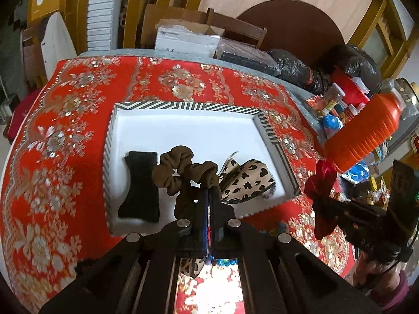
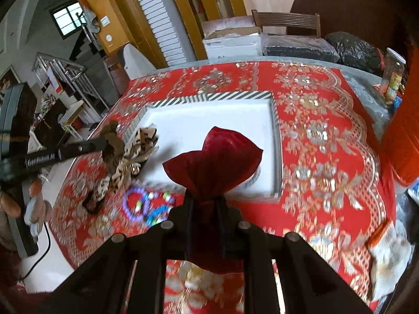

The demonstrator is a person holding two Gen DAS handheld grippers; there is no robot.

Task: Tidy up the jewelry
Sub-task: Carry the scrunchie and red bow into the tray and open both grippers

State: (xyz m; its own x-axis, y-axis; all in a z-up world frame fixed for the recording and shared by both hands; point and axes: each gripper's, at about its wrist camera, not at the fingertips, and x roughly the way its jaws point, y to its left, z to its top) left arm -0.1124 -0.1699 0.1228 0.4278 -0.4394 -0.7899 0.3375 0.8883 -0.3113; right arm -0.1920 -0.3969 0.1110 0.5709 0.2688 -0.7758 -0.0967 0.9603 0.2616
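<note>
Left wrist view, left to right: red floral tablecloth [image 1: 65, 136] covers the table, striped-rim white tray [image 1: 183, 106] sits in the middle. Inside the tray at its left, a black bow-shaped hair piece [image 1: 140, 185] lies flat. Next right, brown scrunchie [image 1: 180, 170] pinched between the fingers of the left gripper [image 1: 208, 196], jaws nearly together on the fabric, scrunchie held up over the tray's near part. Just right of it, leopard-print bow [image 1: 248, 180] lies in the tray near the right rim, partly behind the scrunchie. Further right, outside the tray, right gripper [image 1: 320, 196] seen side-on, clamped on a red satin bow [image 1: 320, 180], raised over the cloth. Behind that, an orange ribbed bottle [image 1: 366, 133] among cluttered small containers at the table's right edge.

Right wrist view, left to right: person's left hand [image 2: 15, 204] on the gripper handle, left gripper [image 2: 104, 144] with the brown scrunchie [image 2: 114, 144] in its grip, over the leopard-print bow [image 2: 131, 157] at the tray's left edge. Below, on the cloth outside the tray, purple bead bracelet [image 2: 134, 204] plus small blue/green beaded bits beside it, blurry. Centre: right gripper [image 2: 205, 201] closed on the red satin bow [image 2: 213, 157], bow fanned upward over the near rim of the tray [image 2: 222, 95]. Tablecloth [image 2: 327, 141] to the right, glass jar [image 2: 392, 76] at the far right edge.
</note>
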